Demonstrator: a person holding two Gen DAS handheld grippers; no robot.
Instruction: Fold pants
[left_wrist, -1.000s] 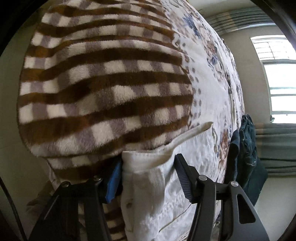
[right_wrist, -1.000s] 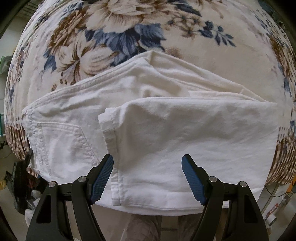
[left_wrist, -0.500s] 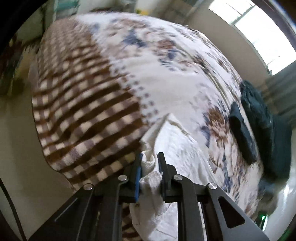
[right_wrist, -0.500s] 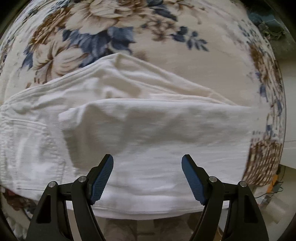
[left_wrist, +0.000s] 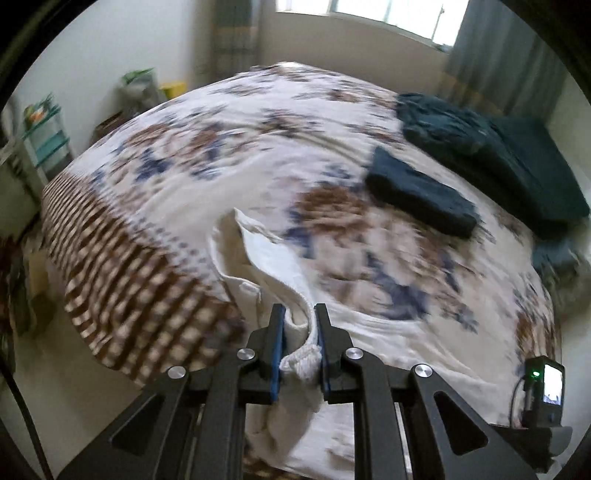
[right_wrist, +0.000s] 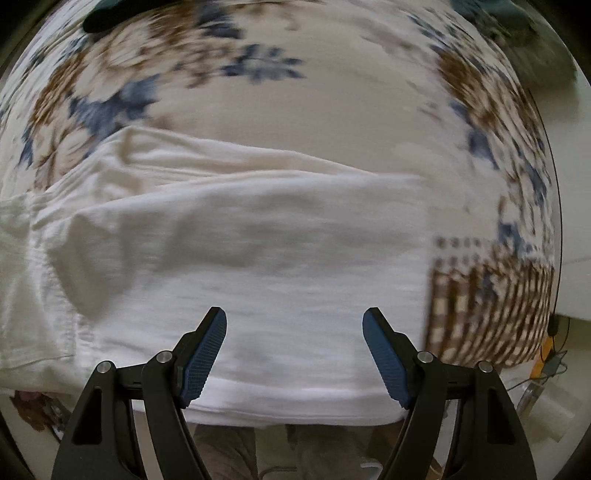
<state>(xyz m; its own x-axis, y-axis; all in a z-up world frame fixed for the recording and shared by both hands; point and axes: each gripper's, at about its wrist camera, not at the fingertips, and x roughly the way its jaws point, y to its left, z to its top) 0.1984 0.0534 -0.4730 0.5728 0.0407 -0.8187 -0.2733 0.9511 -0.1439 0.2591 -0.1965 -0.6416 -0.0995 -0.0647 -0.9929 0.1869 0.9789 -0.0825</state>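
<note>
White pants (right_wrist: 258, 251) lie folded across the near edge of a floral bedspread (right_wrist: 332, 103). My left gripper (left_wrist: 299, 325) is shut on the waistband end of the pants (left_wrist: 266, 258) and holds that end lifted off the bed. My right gripper (right_wrist: 294, 332) is open and empty, hovering over the folded leg part near the bed's front edge. The view is blurred by motion.
A folded dark garment (left_wrist: 421, 192) and a pile of dark clothes (left_wrist: 491, 155) lie at the far right of the bed. A brown checked blanket border (left_wrist: 129, 280) hangs at the left corner. Shelves (left_wrist: 44, 136) stand by the left wall. The other hand's device (left_wrist: 546, 384) shows at right.
My left gripper closed on the pants' waistband end and lifted it, swinging up so the whole bed shows. My right gripper stayed open and drifted slightly right over the pants.
</note>
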